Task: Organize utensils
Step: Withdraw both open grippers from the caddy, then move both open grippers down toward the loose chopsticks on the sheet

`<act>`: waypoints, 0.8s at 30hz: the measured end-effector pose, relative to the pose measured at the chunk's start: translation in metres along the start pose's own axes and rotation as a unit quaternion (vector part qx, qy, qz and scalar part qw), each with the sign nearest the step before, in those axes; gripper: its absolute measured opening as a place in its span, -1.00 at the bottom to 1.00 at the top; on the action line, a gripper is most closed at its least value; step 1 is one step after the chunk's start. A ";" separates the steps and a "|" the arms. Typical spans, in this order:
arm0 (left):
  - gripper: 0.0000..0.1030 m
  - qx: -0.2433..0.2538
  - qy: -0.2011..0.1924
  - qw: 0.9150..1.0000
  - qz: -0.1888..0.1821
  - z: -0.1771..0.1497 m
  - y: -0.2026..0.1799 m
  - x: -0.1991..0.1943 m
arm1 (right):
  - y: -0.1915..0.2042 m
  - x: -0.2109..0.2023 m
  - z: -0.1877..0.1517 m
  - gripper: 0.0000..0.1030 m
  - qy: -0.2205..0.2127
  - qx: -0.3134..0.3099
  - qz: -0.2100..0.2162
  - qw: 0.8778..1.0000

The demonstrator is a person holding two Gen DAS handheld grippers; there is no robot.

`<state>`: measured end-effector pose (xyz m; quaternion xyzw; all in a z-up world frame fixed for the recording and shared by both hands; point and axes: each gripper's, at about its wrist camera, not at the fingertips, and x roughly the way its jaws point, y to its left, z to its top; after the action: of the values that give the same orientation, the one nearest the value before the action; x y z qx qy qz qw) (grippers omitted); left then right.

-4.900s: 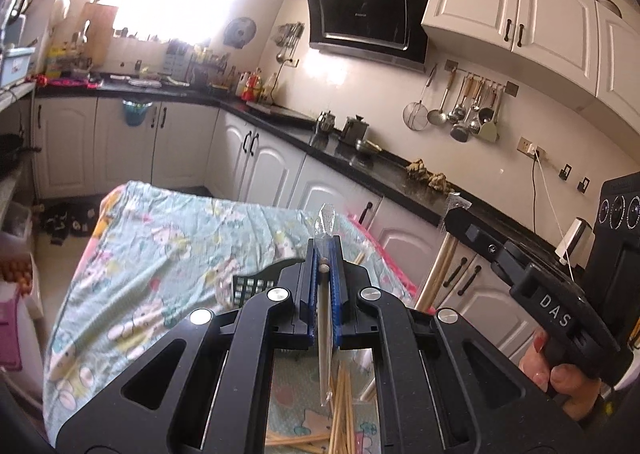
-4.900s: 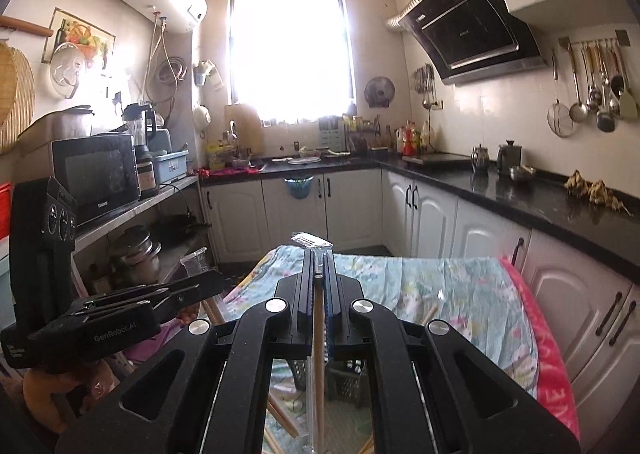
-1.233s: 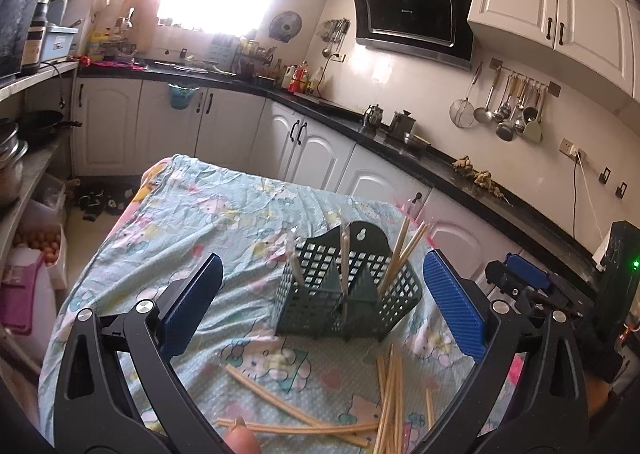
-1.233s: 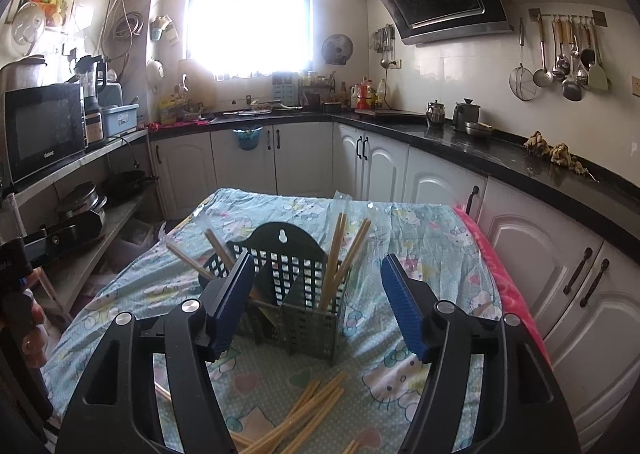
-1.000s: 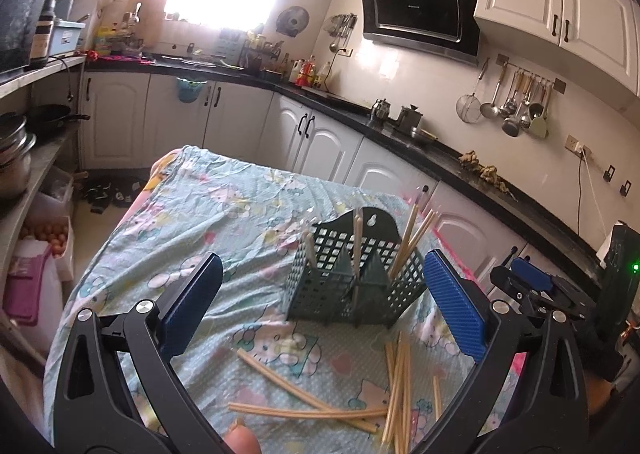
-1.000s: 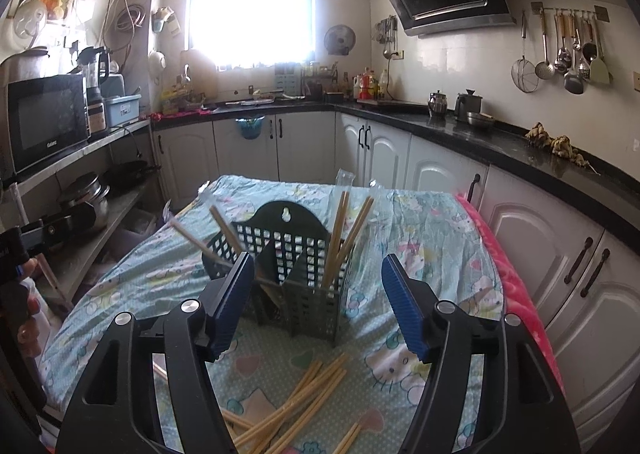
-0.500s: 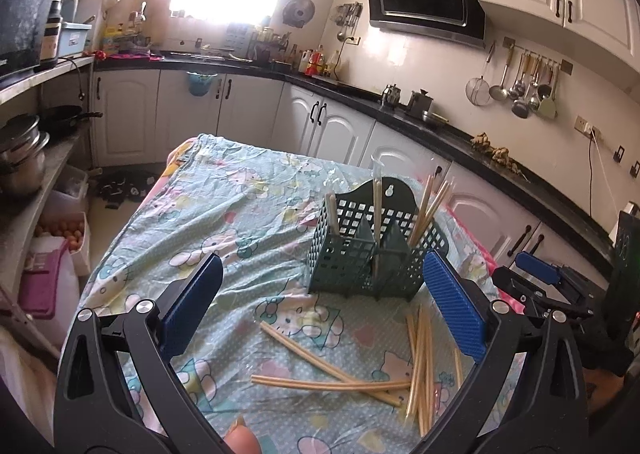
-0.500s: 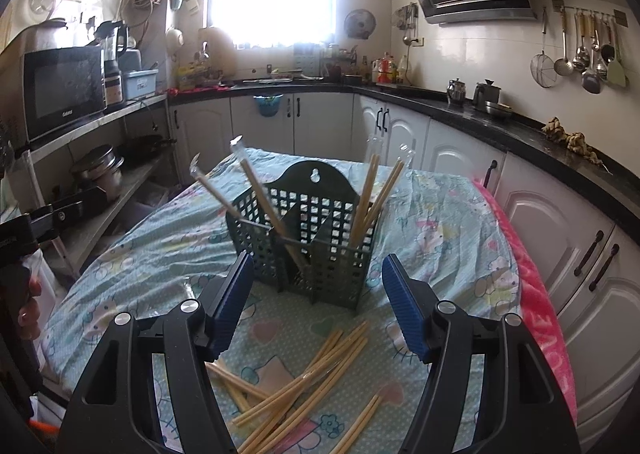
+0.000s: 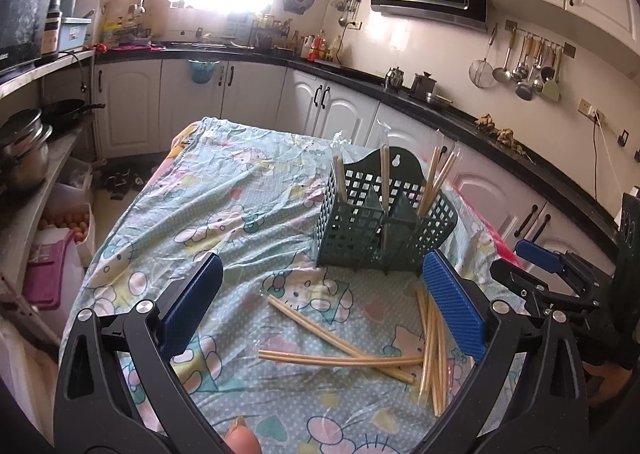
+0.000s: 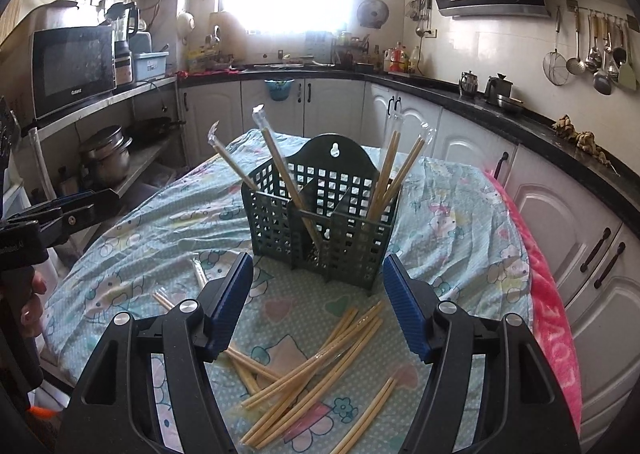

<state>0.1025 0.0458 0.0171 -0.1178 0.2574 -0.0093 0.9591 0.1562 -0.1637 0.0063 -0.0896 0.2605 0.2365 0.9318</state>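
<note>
Above loose chopsticks (image 10: 320,370), both grippers gape, tilted down.

You are seeing: dark green grid-pattern basket (image 10: 324,214); pale tan chopsticks (image 10: 320,366); light-blue cartoon-cat tablecloth (image 9: 224,214); blue ribbed pads (image 10: 404,310); pink blanket (image 10: 556,318).

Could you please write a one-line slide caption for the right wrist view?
Open right gripper above loose chopsticks before a green basket holding wrapped chopsticks.

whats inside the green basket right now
Wrapped chopsticks stand leaning in the green basket: two at its left, a bunch at its right. Their lower ends are mostly hidden behind the mesh walls and dividers.
</note>
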 end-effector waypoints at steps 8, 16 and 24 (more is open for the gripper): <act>0.79 0.000 0.013 1.000 0.005 -0.007 -0.001 0.005 | 0.006 0.008 -0.007 0.26 0.015 -0.009 0.006 1.000; 0.79 -0.012 0.036 0.999 0.013 -0.018 0.003 0.018 | 0.007 0.022 -0.018 0.26 0.036 -0.013 0.009 0.999; 0.79 -0.025 0.081 0.996 0.025 -0.034 0.012 0.039 | -0.010 0.040 -0.030 0.26 0.060 0.004 -0.004 0.998</act>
<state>0.1192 0.0466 -0.0329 -0.1344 0.3374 0.0122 0.9317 0.1776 -0.1652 -0.0396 -0.1012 0.3162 0.2259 0.9158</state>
